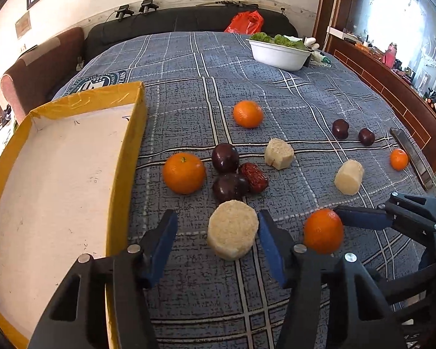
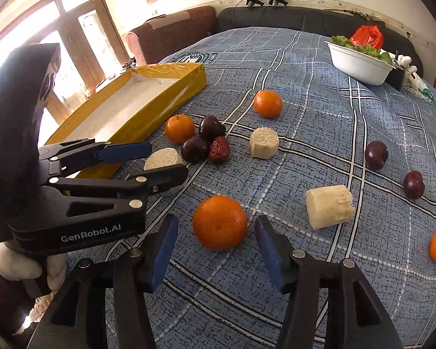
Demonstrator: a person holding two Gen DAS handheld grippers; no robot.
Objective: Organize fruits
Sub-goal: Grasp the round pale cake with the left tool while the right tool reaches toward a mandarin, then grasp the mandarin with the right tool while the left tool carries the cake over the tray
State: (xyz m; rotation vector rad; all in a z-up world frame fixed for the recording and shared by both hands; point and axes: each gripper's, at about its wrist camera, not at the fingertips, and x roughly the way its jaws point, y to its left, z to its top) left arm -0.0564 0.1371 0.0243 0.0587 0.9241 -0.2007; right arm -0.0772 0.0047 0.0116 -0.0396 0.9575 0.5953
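Left gripper (image 1: 218, 244): sitting low over the cloth with its blue pads on either side of a pale round chunk (image 1: 232, 234). Right pad is looking like it's touching the chunk, left pad is showing a clear gap, so I'm calling the jaws apart, nothing clamped.

Right gripper (image 2: 216, 242): also straddling something, the nearest orange (image 2: 219, 222). Cloth is showing on both sides between pads and peel, so it's standing open around it, not squeezing.

Oranges: I'm counting five. One between the right pads, one (image 1: 184, 173) sitting near the box, one (image 1: 248, 113) farther up the cloth, one (image 1: 398, 159) way out at the right edge.

Plums: four dark ones. Two (image 1: 225, 157) are huddling together beside the near-box orange, two (image 1: 340, 128) are sitting well apart on the right.

Red date (image 1: 253, 177): just one, touching the plum pair.

Pale chunks: four total, counting the one between the left pads. Others are lying mid-cloth (image 1: 279, 153) and to the right (image 1: 349, 176).

Yellow box (image 1: 125, 157): one, white inside, sitting at the left edge of the cloth with no fruit in it.

Blue plaid cloth (image 1: 189, 67): covering the whole surface.

White bowl (image 1: 279, 55): one, holding greens, at the far end.
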